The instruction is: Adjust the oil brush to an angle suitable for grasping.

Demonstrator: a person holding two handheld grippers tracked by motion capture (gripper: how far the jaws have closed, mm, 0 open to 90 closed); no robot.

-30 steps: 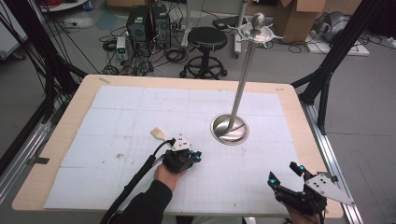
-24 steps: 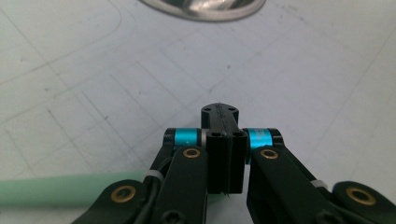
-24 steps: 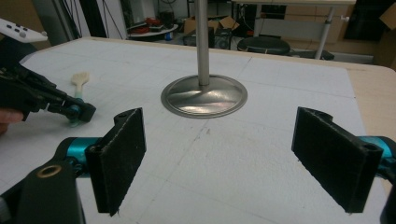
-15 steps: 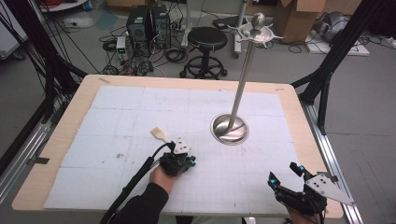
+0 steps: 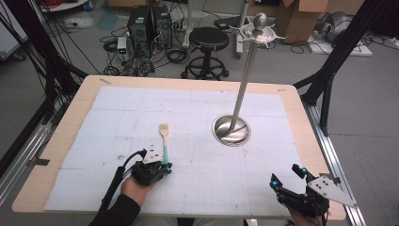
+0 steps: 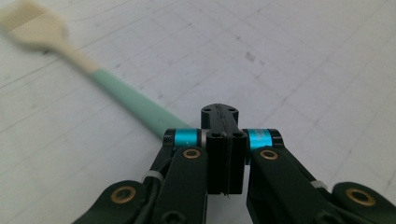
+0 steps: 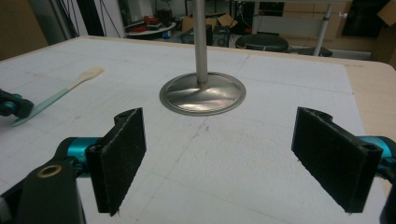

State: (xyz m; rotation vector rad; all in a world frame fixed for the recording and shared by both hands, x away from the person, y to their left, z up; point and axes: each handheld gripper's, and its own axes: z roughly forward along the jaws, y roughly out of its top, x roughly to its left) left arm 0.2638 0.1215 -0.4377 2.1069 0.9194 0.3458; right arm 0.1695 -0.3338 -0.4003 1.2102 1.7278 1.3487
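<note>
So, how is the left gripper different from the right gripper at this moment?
The left gripper has its jaws pressed together, with the brush handle beside them; the right gripper has its jaws wide apart with nothing between them. The left one is nearer the table's middle; the right one is near the front right corner. Both have black jaws.

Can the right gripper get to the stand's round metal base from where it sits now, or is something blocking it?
Probably yes. The right gripper has open jaws facing the metal base, with bare white mat between them. The brush lies off to the side.
</note>
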